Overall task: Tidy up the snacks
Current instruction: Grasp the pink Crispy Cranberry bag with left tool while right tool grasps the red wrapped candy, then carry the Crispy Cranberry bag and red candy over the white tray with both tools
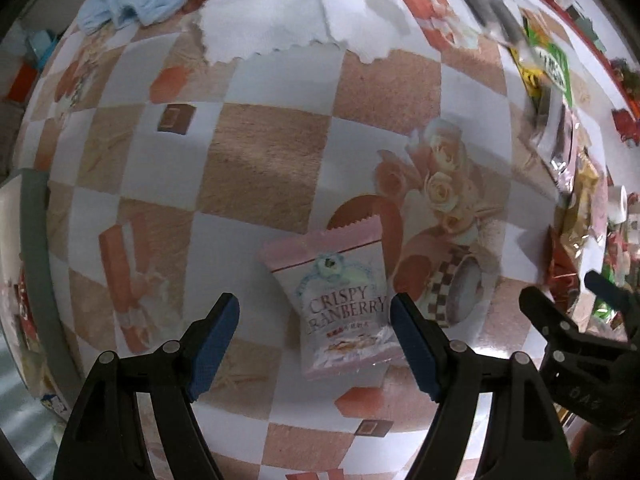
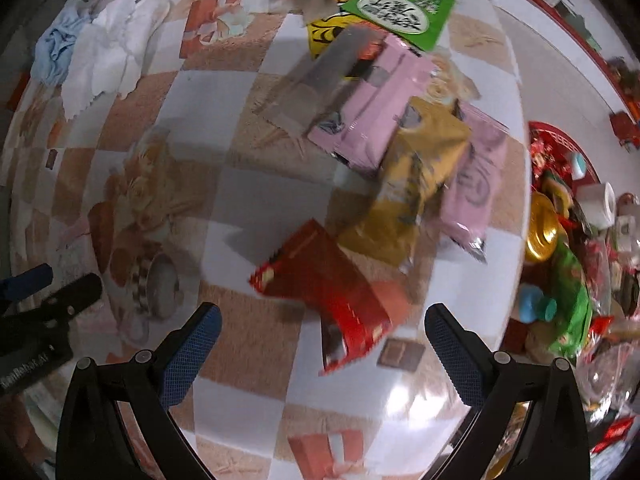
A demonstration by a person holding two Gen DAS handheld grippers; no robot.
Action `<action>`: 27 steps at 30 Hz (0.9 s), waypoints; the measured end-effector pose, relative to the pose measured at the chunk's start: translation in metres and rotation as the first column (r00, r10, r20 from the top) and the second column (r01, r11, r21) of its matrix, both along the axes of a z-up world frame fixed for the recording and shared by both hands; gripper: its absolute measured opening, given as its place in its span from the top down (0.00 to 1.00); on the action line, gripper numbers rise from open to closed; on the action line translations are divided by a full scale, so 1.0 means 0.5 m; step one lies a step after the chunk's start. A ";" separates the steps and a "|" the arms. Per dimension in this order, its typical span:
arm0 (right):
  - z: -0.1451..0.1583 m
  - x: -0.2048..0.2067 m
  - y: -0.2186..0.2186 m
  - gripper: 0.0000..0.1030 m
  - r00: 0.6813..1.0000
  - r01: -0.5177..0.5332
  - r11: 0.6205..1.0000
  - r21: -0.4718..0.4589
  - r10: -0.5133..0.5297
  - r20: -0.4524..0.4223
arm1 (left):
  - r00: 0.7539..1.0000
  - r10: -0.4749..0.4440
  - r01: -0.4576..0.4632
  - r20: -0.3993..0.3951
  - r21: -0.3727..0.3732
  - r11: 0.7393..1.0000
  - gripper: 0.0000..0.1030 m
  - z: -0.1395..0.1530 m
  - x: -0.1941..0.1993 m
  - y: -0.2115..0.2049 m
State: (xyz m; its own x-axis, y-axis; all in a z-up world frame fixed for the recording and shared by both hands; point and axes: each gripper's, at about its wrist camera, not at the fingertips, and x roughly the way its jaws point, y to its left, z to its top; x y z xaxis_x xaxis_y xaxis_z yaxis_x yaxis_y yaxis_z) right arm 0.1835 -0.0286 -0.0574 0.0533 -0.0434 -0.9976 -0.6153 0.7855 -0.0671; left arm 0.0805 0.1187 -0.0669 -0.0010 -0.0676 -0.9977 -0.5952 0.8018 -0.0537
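Your left gripper (image 1: 314,344) hangs over the cranberry packet (image 1: 340,304), jaws wide, nothing gripped; the packet lies flat on the bench (image 1: 272,148). Right gripper (image 2: 322,352), jaws wide, faces the red packet (image 2: 332,292). Pick-up step, I judge: lower, then close.

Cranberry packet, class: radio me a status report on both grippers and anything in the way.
Left gripper open, straddling cranberry packet, flat on table. Right gripper open, empty, over red packet. Nothing blocking either.
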 end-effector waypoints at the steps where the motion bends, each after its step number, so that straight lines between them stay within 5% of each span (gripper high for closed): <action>1: -0.006 0.005 0.001 0.01 1.000 -0.002 1.000 0.002 0.002 -0.006 | 1.000 -0.014 0.014 -0.013 0.004 1.000 0.21 -0.008 0.005 -0.003; 4: -0.018 0.005 0.011 0.01 1.000 -0.005 1.000 -0.004 0.005 -0.020 | 1.000 -0.016 0.016 -0.002 0.000 1.000 0.20 -0.011 0.018 -0.001; 7: -0.015 -0.006 0.020 0.13 1.000 -0.012 1.000 -0.002 0.012 -0.023 | 0.999 -0.037 0.037 0.009 -0.003 0.999 0.26 -0.012 0.030 -0.003; 10: 0.001 -0.019 0.025 0.39 1.000 -0.024 1.000 0.014 0.024 -0.011 | 0.997 -0.068 0.068 0.036 0.015 0.998 0.47 0.005 0.045 0.000; 13: 0.012 -0.024 0.022 0.70 1.000 0.008 1.000 0.025 -0.008 -0.013 | 0.993 -0.104 0.102 0.049 0.025 0.994 0.57 0.015 0.050 0.005; 19: 0.008 -0.039 -0.030 0.70 0.986 0.128 0.987 0.096 -0.117 -0.117 | 0.990 -0.125 0.125 0.064 0.002 0.992 0.58 0.013 -0.005 0.029; 27: 0.004 -0.205 -0.054 0.70 0.972 0.152 0.986 0.071 -0.136 -0.191 | 0.972 -0.233 0.233 0.013 0.020 0.972 0.58 0.007 -0.132 0.038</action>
State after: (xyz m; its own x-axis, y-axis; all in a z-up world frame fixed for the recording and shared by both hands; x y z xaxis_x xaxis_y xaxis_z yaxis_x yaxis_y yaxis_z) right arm 0.0808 -0.0554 -0.0555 -0.1329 0.0474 -0.9900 -0.4908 0.8647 0.1073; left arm 0.0147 0.1376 -0.0636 0.0007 -0.0494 -0.9988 -0.3908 0.9193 -0.0458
